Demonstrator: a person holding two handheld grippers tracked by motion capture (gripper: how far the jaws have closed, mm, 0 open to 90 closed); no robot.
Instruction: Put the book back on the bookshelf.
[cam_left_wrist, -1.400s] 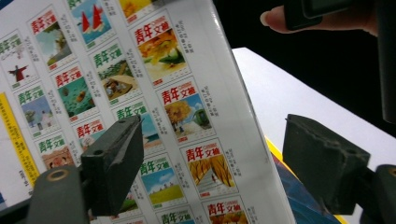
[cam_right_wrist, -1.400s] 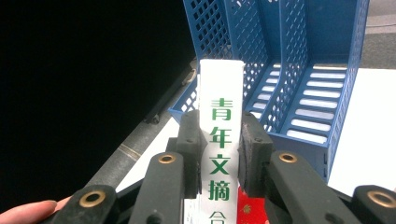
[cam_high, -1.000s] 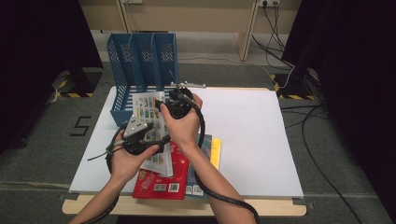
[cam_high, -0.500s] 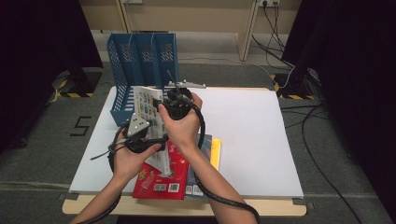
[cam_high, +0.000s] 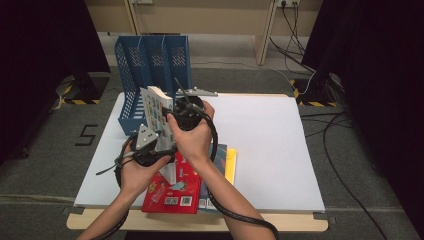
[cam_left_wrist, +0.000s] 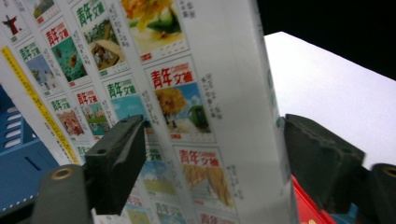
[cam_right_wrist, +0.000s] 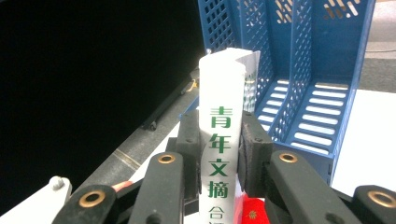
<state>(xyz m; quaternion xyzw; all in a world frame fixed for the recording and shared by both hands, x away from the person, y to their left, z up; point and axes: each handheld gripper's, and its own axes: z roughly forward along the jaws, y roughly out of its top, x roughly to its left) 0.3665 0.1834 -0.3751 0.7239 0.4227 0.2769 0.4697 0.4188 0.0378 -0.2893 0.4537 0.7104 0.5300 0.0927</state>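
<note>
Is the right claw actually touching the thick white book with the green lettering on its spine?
Touching. The right gripper view shows the right claw with both pads pressed flat against the white book, no gap.

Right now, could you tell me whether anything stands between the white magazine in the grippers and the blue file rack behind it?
Nothing visible does. The white magazine, clamped by the right gripper, stands upright just in front of the blue file rack, whose slots look empty. The left gripper straddles its cover.

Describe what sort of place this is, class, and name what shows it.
Probably a recording studio or lab set-up, not an office: black curtains hang on both sides, cables trail over the grey floor, and hazard-striped tape marks it around one white table.
</note>
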